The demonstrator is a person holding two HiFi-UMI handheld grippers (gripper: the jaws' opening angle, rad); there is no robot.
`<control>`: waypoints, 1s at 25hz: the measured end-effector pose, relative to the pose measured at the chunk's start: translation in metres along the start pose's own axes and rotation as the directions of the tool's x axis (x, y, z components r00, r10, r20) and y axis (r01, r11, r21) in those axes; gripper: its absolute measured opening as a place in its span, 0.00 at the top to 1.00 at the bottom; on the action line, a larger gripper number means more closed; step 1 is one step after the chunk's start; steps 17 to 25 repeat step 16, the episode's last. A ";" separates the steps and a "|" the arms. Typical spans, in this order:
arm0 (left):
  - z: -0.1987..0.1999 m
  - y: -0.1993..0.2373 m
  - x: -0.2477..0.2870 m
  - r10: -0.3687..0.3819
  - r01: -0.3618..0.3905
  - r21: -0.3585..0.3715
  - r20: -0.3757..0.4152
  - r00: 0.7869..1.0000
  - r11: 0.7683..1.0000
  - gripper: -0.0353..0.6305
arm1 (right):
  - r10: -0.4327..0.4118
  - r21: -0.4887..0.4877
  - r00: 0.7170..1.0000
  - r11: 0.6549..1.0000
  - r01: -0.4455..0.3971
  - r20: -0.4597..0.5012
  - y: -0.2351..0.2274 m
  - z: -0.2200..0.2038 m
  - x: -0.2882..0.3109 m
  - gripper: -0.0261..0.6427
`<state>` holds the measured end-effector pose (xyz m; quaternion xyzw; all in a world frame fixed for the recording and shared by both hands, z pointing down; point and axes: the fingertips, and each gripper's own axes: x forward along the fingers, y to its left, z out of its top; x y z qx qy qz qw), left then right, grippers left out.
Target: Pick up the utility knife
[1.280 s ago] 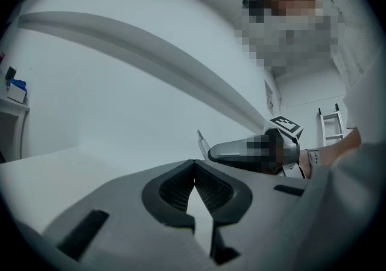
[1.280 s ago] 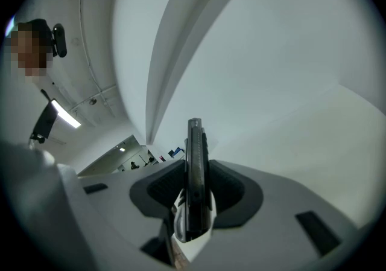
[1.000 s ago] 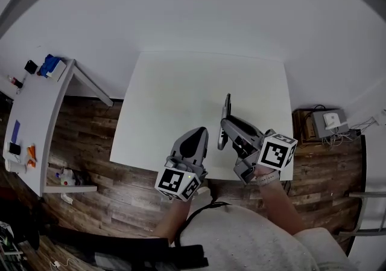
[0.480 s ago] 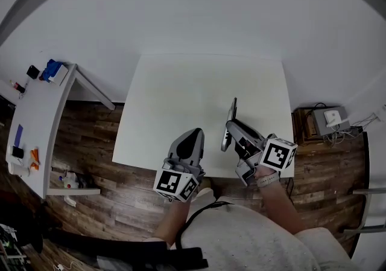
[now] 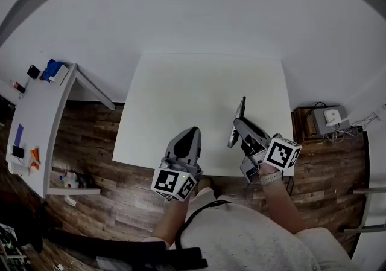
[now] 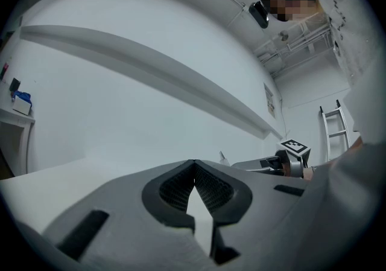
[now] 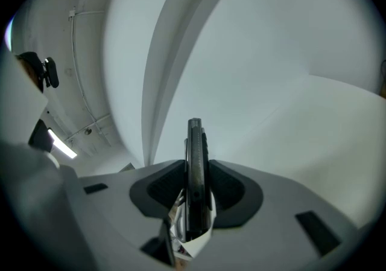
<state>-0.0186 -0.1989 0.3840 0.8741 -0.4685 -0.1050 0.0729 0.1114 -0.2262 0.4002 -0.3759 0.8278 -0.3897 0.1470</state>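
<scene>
**Over the table's near right corner: knife clamped in the right gripper**

At the near edge of the white table point(image 5: 181, 95), the right gripper point(image 5: 237, 133) is closed on the utility knife point(image 5: 240, 117). The right gripper view shows both pads pressed against the flat sides of the knife point(image 7: 195, 167). The knife stands on edge and projects well forward of the jaws. It appears to be clear of the table surface. The left gripper point(image 5: 189, 138) hangs beside it, near the same edge, with its jaws together and nothing between them point(image 6: 194, 186).

**Possible faults**
- Slip or pivot: most of the knife overhangs the pads, so a fast swing or a slackened grip could let it tilt or drop.
- Blade: whether it is extended cannot be determined. Treat the forward tip as sharp.
- Collision: the two grippers are close together. A sideways move to the left could strike the idle one.

**Surroundings**
- The tabletop ahead carries no other items.
- A side desk point(image 5: 36, 113) with small items stands well apart on the left.
- A box with cables point(image 5: 329, 122) sits on the floor point(image 5: 78, 143) to the right.
- None of these obstructs the knife.
</scene>
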 end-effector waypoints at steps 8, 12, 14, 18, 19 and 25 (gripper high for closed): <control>0.001 0.004 -0.006 0.007 -0.007 -0.006 0.003 1.000 1.000 0.94 | 0.001 -0.028 0.999 1.000 0.000 0.035 0.007 0.012 -0.006 0.77; 0.003 0.006 -0.008 0.010 -0.010 -0.008 0.003 1.000 1.000 0.94 | 0.016 -0.012 0.999 1.000 -0.016 0.032 0.011 0.009 -0.003 0.77; 0.002 0.007 -0.010 0.011 -0.011 -0.011 0.002 1.000 1.000 0.94 | 0.021 -0.013 0.999 1.000 -0.021 0.036 0.013 0.010 -0.003 0.77; 0.000 0.008 -0.012 0.013 -0.013 -0.016 -0.001 1.000 1.000 0.94 | 0.023 -0.014 0.999 1.000 -0.023 0.039 0.014 0.011 -0.003 0.77; 0.000 0.008 -0.012 0.013 -0.013 -0.016 -0.001 1.000 1.000 0.94 | 0.023 -0.014 0.999 1.000 -0.023 0.039 0.014 0.011 -0.003 0.77; 0.000 0.008 -0.012 0.013 -0.013 -0.016 -0.001 1.000 1.000 0.94 | 0.023 -0.014 0.999 1.000 -0.023 0.039 0.014 0.011 -0.003 0.77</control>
